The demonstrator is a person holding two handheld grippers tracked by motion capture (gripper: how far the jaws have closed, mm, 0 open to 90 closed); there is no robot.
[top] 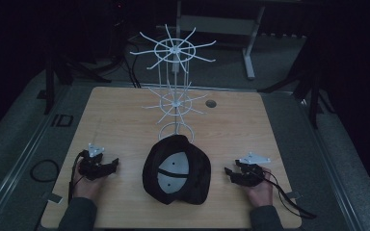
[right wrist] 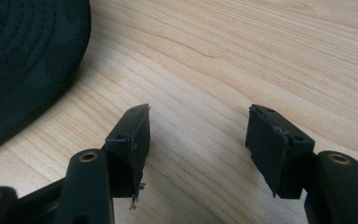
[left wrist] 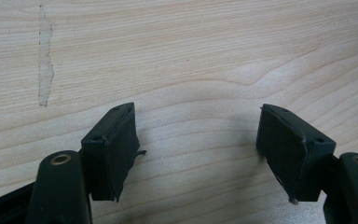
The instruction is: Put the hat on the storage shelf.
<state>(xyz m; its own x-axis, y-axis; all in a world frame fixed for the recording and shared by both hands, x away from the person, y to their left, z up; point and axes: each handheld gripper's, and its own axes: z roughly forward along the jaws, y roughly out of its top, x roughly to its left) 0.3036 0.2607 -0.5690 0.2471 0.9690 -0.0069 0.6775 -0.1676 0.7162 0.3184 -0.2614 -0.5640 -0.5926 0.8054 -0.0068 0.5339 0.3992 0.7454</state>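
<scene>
Room kept dark; light falls mainly on the table (top: 125,120), a pale wood-grain top with rounded corners and 1 small round hole (top: 211,103) near the far edge. A pale streak (left wrist: 45,60) is seen on the wood in the left gripper view. Grey floor (top: 14,144) is laid around the table. Black cables (top: 43,170) are coiled on the floor at left. A light metal desk frame (top: 248,48) stands behind. Dark stand legs (top: 313,96) are planted at right, more at far left.

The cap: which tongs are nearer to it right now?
Left, narrowly. The left tongs sit just off the cap on its left side; the right tongs sit slightly farther off its right side. Neither touches it.
</scene>
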